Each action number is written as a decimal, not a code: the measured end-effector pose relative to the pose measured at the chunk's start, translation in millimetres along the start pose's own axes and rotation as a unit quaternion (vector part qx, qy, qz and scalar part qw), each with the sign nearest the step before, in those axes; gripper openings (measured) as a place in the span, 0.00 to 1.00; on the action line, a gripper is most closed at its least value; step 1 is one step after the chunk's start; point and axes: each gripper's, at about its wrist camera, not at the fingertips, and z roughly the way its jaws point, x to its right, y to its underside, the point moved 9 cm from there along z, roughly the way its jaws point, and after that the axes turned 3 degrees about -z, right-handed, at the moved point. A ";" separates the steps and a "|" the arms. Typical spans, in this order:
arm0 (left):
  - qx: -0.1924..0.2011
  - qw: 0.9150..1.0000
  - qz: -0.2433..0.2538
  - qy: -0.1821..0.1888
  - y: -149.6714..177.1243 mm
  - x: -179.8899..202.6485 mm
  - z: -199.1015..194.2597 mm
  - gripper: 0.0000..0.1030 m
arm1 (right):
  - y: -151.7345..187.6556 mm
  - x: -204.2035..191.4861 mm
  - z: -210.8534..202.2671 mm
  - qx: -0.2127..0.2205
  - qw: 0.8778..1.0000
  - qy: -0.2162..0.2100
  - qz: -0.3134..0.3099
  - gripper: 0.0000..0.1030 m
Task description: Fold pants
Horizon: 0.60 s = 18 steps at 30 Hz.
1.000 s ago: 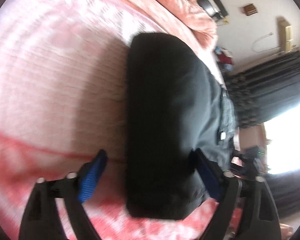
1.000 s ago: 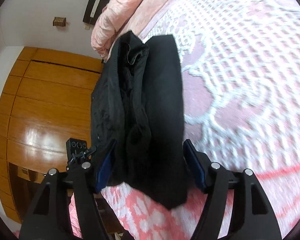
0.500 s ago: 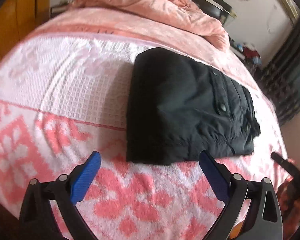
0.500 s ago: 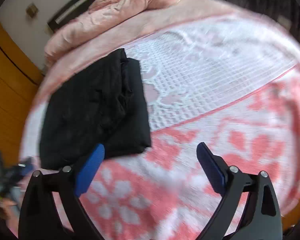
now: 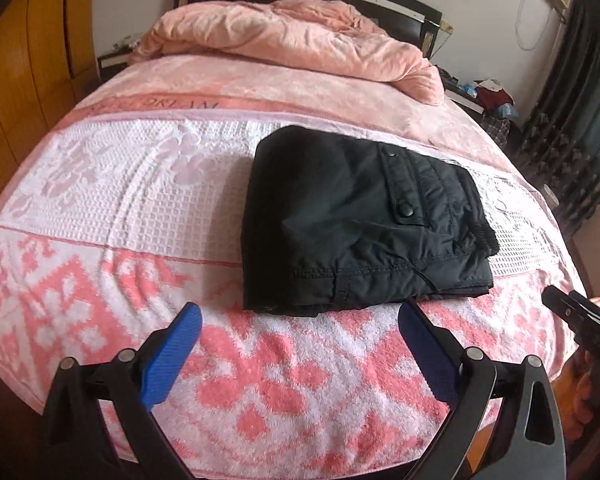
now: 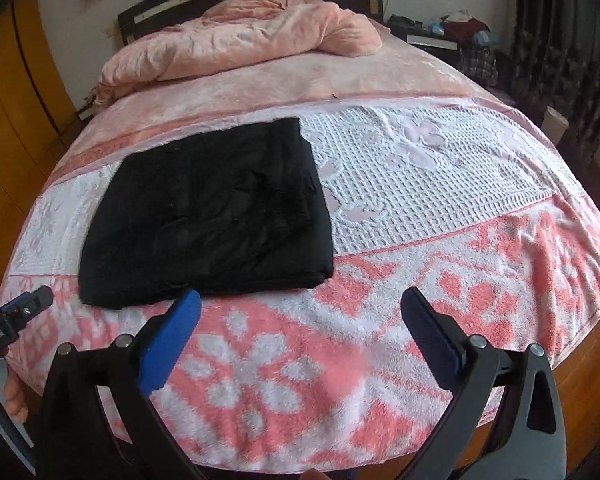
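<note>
The black, matte woven pants (image 5: 360, 220) lie folded into a thick rectangular bundle on the pink-and-white terry bedspread (image 5: 112, 208), near the foot of the bed. Only the left wrist view resolves their snap-buttoned pocket flap and stitched seams. The left gripper (image 5: 300, 344) and right gripper (image 6: 300, 328) hover off the bundle, blue ribbed pads spread wide, holding nothing. A crumpled pink fleece blanket (image 6: 236, 36) lies by the headboard.
</note>
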 end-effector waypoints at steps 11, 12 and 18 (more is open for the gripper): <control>0.033 0.999 0.033 -0.009 -5.7 16.6 -37.7 0.96 | -2.6 -21.0 -28.6 0.017 0.999 0.028 -0.022 0.97; 0.035 0.999 0.035 -0.011 -5.7 17.5 -39.2 0.96 | -2.3 -23.6 -30.7 0.019 0.999 0.027 -0.023 0.97; 0.040 0.998 0.043 -0.027 -4.8 17.6 -43.3 0.96 | -0.5 -30.9 -34.4 0.015 0.999 0.039 -0.034 0.97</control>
